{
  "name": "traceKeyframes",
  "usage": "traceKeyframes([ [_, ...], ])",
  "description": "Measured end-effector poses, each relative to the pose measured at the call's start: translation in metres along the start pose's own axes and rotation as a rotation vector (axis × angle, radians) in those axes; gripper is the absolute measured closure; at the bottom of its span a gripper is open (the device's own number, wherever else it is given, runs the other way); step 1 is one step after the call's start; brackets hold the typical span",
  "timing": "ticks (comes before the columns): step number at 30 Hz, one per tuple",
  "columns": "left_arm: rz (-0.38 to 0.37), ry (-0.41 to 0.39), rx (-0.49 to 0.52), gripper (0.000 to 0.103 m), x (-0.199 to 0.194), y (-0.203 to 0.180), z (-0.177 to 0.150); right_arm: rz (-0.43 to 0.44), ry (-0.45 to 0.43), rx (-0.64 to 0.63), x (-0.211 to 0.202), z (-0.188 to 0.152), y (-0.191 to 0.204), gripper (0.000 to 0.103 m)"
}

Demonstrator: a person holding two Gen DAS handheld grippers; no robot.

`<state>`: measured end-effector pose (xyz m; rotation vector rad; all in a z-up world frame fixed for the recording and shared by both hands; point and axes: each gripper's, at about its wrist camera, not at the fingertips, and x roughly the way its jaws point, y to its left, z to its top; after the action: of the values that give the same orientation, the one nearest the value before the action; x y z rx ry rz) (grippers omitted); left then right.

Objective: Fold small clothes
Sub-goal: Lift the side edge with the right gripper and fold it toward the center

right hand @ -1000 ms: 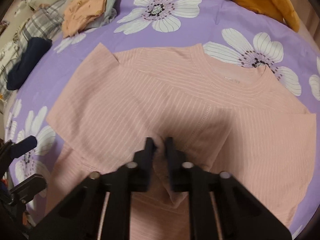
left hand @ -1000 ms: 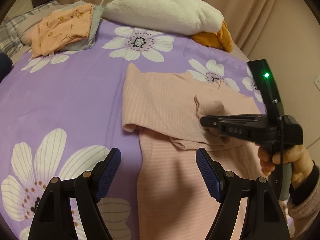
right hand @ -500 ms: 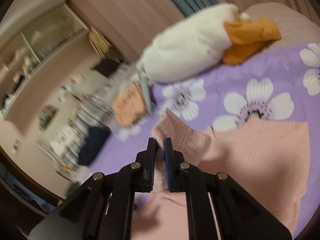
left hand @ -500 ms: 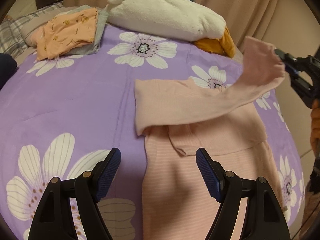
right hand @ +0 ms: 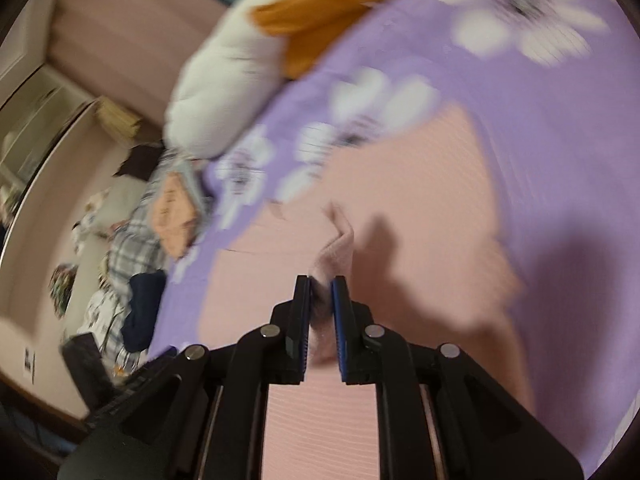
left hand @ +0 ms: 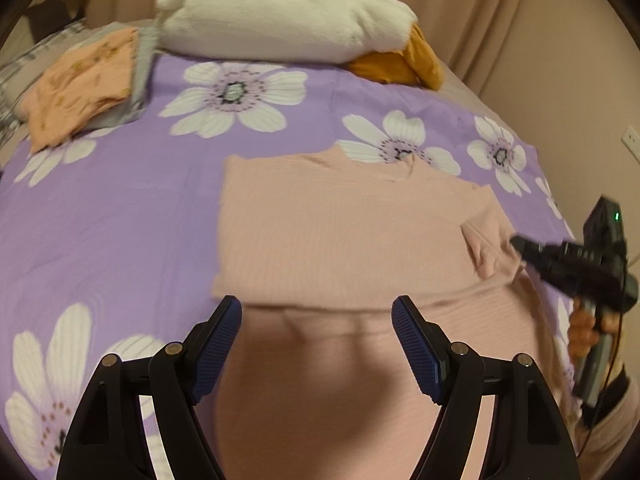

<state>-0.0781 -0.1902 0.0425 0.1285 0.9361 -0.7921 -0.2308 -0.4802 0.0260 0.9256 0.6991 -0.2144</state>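
Note:
A pink ribbed shirt (left hand: 344, 232) lies on the purple flowered bedspread (left hand: 120, 216), its sleeve folded flat across the chest. My left gripper (left hand: 316, 344) is open and empty, hovering over the shirt's lower body. My right gripper (right hand: 321, 300) is shut on the pink sleeve end (right hand: 336, 248), low over the shirt; in the left wrist view it (left hand: 520, 246) pinches the sleeve cuff (left hand: 486, 248) at the shirt's right edge.
A white plush pillow (left hand: 280, 12) and an orange cloth (left hand: 400, 60) lie at the head of the bed. Folded orange and grey clothes (left hand: 80, 88) sit at the far left. A dark navy item (right hand: 144, 304) lies beyond the bed's edge.
My right gripper, which had lifted the sleeve high to the right, has brought it down across the shirt to its right edge. My left gripper has moved over the shirt's body.

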Motion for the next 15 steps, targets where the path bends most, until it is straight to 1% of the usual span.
traceKeyframes([
  [1, -0.007, 0.005, 0.009, 0.026, 0.005, -0.004, 0.003, -0.032, -0.008, 0.028, -0.005, -0.002, -0.011, 0.079],
  [3, -0.012, 0.007, 0.016, 0.026, 0.010, -0.008, 0.008, -0.061, -0.023, 0.064, -0.018, -0.004, -0.025, 0.076],
  [4, -0.021, 0.007, 0.018, 0.026, 0.013, -0.011, 0.011, -0.058, -0.036, 0.070, -0.024, -0.004, -0.027, 0.076],
  [6, -0.031, 0.007, 0.011, 0.026, 0.016, -0.011, 0.015, -0.113, -0.089, 0.044, -0.043, -0.002, -0.024, 0.076],
  [7, -0.035, 0.007, 0.009, 0.026, 0.017, -0.011, 0.016, -0.115, -0.103, 0.025, -0.047, -0.002, -0.021, 0.076],
  [8, -0.035, 0.007, 0.006, 0.026, 0.019, -0.011, 0.017, -0.095, -0.109, -0.004, -0.051, 0.000, -0.014, 0.076],
  [11, -0.028, 0.008, -0.001, 0.026, 0.024, -0.010, 0.020, -0.061, -0.081, -0.101, -0.044, 0.003, 0.011, 0.076],
  [13, -0.031, 0.010, -0.011, 0.026, 0.027, -0.007, 0.021, -0.021, -0.053, -0.161, -0.031, 0.004, 0.030, 0.078],
  [15, -0.029, 0.011, -0.013, 0.026, 0.029, -0.006, 0.020, -0.003, -0.017, -0.198, -0.015, 0.004, 0.042, 0.079],
])
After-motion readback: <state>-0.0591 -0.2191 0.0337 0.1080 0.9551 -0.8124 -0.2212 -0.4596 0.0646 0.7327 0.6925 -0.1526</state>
